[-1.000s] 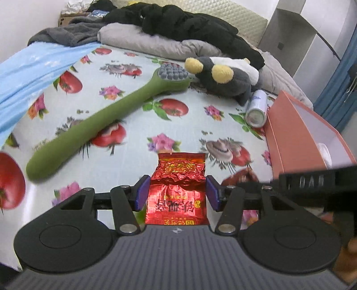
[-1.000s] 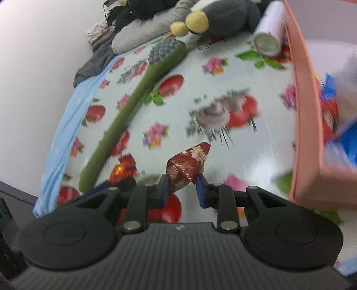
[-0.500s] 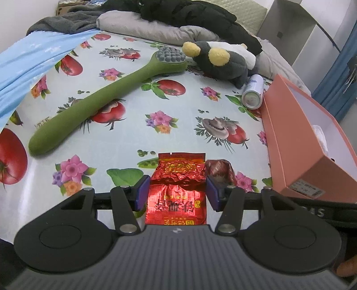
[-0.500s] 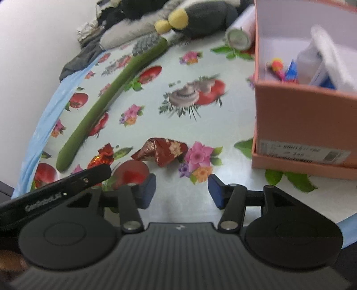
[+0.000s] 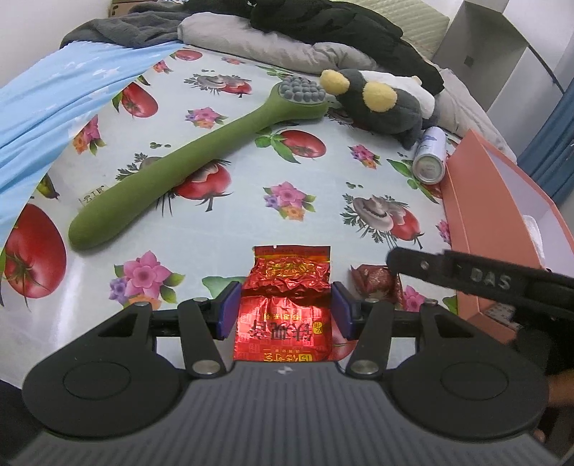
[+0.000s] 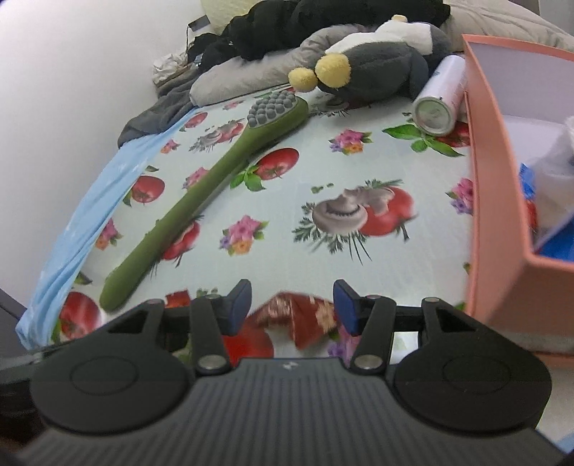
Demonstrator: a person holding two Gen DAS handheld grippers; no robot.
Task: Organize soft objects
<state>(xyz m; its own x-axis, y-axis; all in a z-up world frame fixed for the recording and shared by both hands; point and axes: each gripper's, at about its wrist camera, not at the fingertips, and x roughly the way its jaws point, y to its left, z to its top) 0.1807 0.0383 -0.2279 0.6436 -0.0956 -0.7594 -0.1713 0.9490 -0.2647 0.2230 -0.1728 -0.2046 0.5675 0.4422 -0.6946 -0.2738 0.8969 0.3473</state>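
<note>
Left claw [image 5: 285, 310]: blue pads pressed against both side edges of a red foil packet [image 5: 287, 290], pinching it. The packet bears gold printing, is crinkled at its upper half, and points away from the camera above the bed's printed cover [image 5: 222, 229].

Right claw [image 6: 291, 304]: fingers spread, gripping nothing. A dark red patterned packet [image 6: 299, 315] lies on the cover between and below the two blue pads, blurred; contact with the pads cannot be told. In the left wrist view the same dark red packet [image 5: 375, 281] sits just right of the foil packet, partly under the black body of the right claw [image 5: 477, 281].

Green long-handled massager [image 5: 186, 161]: lies diagonally across the cover, grey nubbed head toward the far end, well apart from both packets.

Grey plush toy [image 5: 387, 107]: yellow ears, white patch, resting beside the massager's head.

White spray can [image 5: 428, 157]: on its side, between the plush toy and the box.

Salmon-pink box [image 6: 502, 229]: open-topped, at the right edge of the cover; white and blue items inside, not identifiable.

Light blue sheet [image 5: 46, 104]: bunched along the left side.

Grey pillow [image 5: 258, 44] and black clothing [image 5: 323, 21]: piled at the far end.
</note>
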